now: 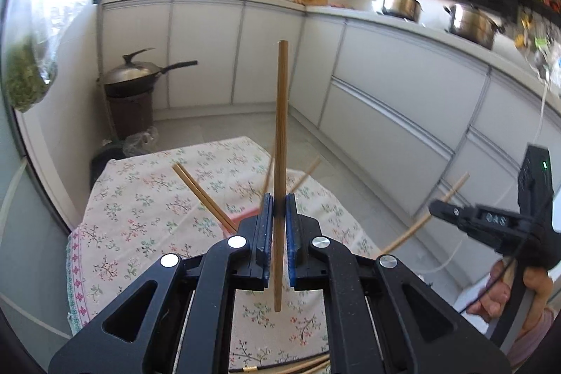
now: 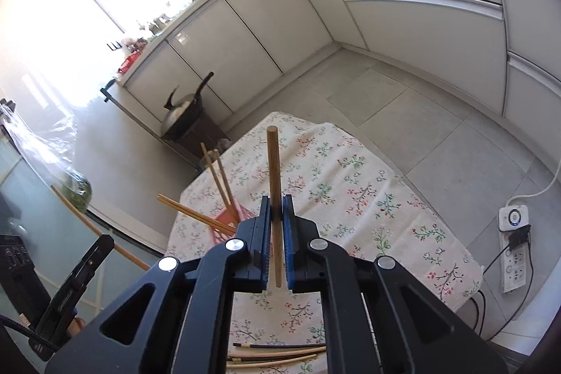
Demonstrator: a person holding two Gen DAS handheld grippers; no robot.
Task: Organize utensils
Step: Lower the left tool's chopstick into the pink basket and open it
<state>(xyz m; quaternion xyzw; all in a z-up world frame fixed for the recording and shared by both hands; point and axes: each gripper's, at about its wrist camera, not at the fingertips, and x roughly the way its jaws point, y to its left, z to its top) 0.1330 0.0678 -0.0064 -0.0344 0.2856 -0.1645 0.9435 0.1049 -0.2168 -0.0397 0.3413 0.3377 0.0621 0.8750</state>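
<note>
Wooden chopsticks are what this job is about, and each gripper pinches 1 right now. The left gripper has its blue pads squeezed tight on a brown chopstick that stands almost straight up. The right gripper is pinched the same way on its own chopstick.

The pink holder is the landmark here. It sits on the flowered tablecloth, just beside the left edge of the right gripper's tips. About 4 chopsticks already stand in the holder, and they lean out in different directions. More loose chopsticks lie flat on the cloth, well apart from the holder, on the side nearest the person.

Here is what could go wrong. Each stick is held near its middle by only a thin strip of pad, so it could swing or slip down if the gripper tilts fast. The leaning sticks stick out far from the holder, so a new stick coming down could bump them and knock them out. The holder looks small and light, so a hard push might tip it over. Both grippers hang close to the holder together, so they could also bump each other. Going 1 at a time and slowly looks safest.
</note>
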